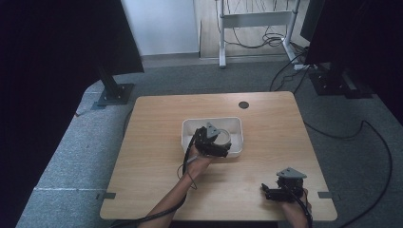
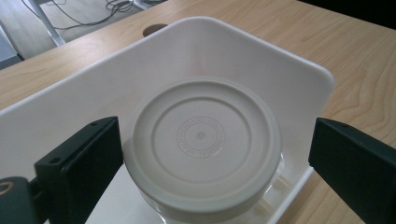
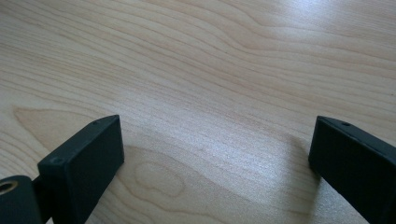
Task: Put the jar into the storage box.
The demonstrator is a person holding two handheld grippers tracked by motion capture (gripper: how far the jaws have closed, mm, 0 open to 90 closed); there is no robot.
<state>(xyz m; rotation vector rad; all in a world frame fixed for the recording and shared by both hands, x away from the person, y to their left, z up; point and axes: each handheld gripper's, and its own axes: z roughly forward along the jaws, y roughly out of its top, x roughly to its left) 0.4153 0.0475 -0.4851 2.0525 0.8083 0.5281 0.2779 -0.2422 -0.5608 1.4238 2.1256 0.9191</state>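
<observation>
Jar (image 2: 201, 149) with a cream lid (image 2: 201, 137) sits in the white tray (image 2: 261, 60) at table centre, toward the tray's right end. We judge the clear body under the lid is glass or hard plastic: stiff, smooth, likely slippery, maybe breakable, moderate weight; contents can't be told. We'd take it across the lid's rim or the wall just below, jaws on opposite sides, squeezing evenly so it doesn't pop out. Left gripper (image 2: 212, 158) hangs over the jar, jaws wide open and straddling the lid, left jaw just beside the rim, right jaw well clear, holding nothing. Right gripper (image 1: 284, 186) is at the near right corner, jaws spread wide over bare wood (image 3: 196, 93), empty. Table (image 1: 152, 142) is pale wood grain, flat, with a round cable hole (image 1: 244, 105) at the far edge. Around it we see grey carpet (image 1: 66, 156), loose cables (image 1: 370, 142), dark stands (image 1: 111, 90) and a white frame (image 1: 252, 19) farther back.
</observation>
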